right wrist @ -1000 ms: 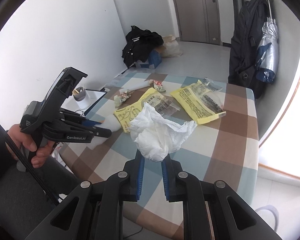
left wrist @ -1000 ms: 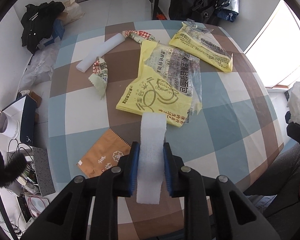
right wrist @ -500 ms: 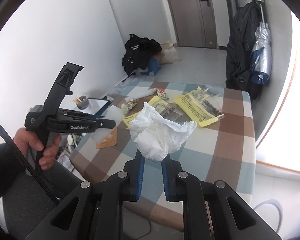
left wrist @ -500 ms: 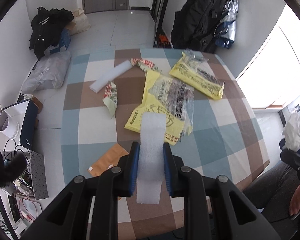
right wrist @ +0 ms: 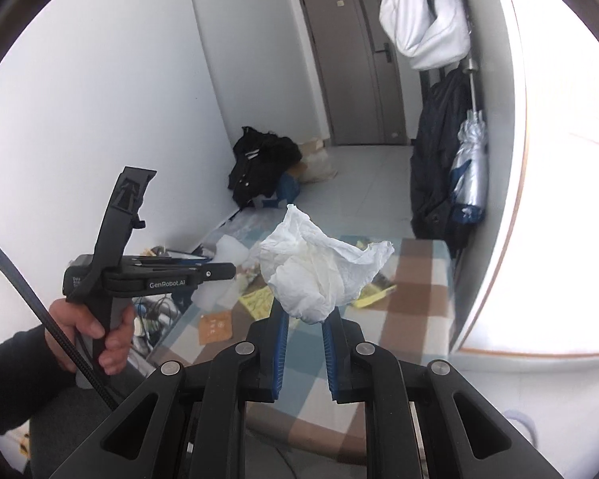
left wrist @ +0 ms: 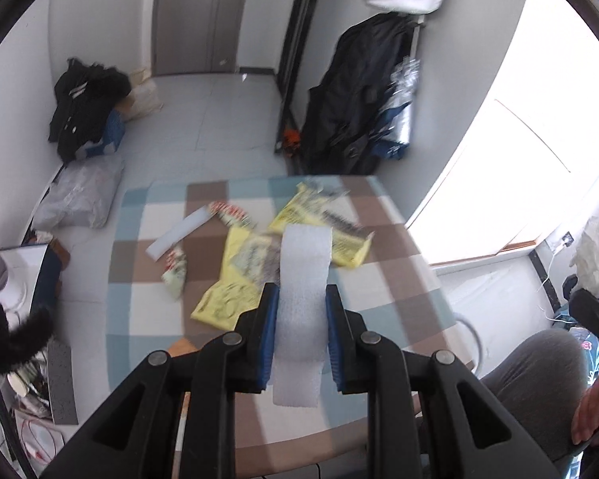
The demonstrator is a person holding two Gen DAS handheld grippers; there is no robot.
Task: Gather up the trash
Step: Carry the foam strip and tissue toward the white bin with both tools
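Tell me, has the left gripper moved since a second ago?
Yes. The left gripper, shut on the white foam strip, has risen away from the checked table, which looks smaller and farther below.

Counter (left wrist: 399, 291): rectangular, covered in a checked cloth of blue, brown and white squares. Lying on it: two yellow printed wrappers, one (left wrist: 227, 295) mid-counter, the other (left wrist: 331, 231) toward the far right corner; a white foam strip (left wrist: 179, 231) toward the far left corner; a red-patterned wrapper (left wrist: 231, 211) just beside that strip's far end; a small crumpled wrapper (left wrist: 175, 271) at its near end; a brown paper packet (right wrist: 215, 325) by the near left edge.
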